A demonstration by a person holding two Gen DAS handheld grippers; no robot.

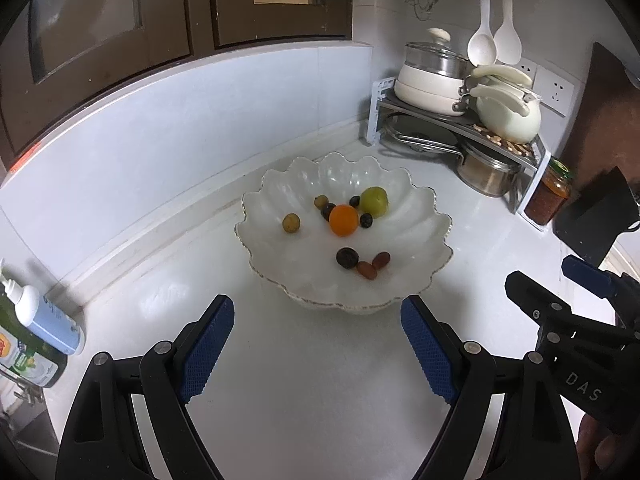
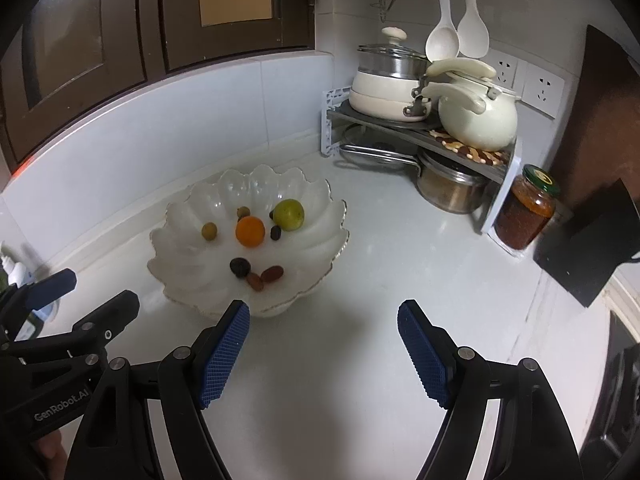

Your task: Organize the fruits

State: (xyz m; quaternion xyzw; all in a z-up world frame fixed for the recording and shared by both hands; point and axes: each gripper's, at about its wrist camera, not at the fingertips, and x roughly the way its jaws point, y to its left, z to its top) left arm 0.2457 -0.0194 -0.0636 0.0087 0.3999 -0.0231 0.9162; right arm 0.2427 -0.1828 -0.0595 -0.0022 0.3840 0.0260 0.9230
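Observation:
A white scalloped bowl (image 1: 416, 216) (image 2: 180, 248) stands on the white counter and holds several fruits: an orange (image 1: 343, 220) (image 2: 250, 231), a green fruit (image 1: 374, 201) (image 2: 288, 214), small olive-coloured fruits (image 1: 291, 223), dark berries (image 1: 346, 258) and red dates (image 1: 381, 260) (image 2: 272, 274). My left gripper (image 1: 318, 312) is open and empty, just short of the bowl's near rim. My right gripper (image 2: 324, 314) is open and empty, to the right of the bowl's near rim. Each gripper shows at the edge of the other's view.
A corner rack (image 1: 532, 156) (image 2: 508, 172) with cream pots, a steel pot and lids stands at the back right, with a jar of red preserve (image 1: 548, 194) (image 2: 526, 212) beside it. Bottles (image 1: 36, 320) stand at the left edge. A dark board (image 2: 588, 240) lies at right.

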